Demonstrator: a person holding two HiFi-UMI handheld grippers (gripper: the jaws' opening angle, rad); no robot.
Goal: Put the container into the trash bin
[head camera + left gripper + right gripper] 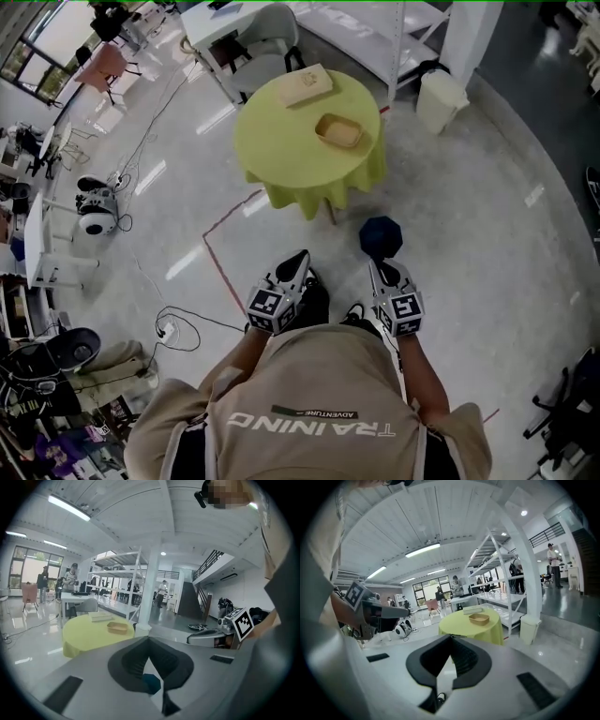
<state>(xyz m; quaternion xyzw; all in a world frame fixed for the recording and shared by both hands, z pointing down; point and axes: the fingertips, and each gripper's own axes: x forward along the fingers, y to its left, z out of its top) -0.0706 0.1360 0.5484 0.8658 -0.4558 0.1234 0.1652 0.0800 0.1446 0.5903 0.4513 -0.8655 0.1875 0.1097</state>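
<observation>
Diagonally on the table [281, 141] lies the container [339, 130]; left tongs [300, 258] and right tongs [376, 265] closed.

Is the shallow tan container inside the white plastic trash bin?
No, the container rests on the yellow-green round table, apart from the bin.

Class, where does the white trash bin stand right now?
In the head view the white trash bin stands on the floor at upper right, just right of the round yellow-green table, beside the white shelving.

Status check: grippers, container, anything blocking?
Left gripper and right gripper shut, empty. Container on table, untouched; trash bin on floor beside table. Nothing blocking that I can see.
</observation>
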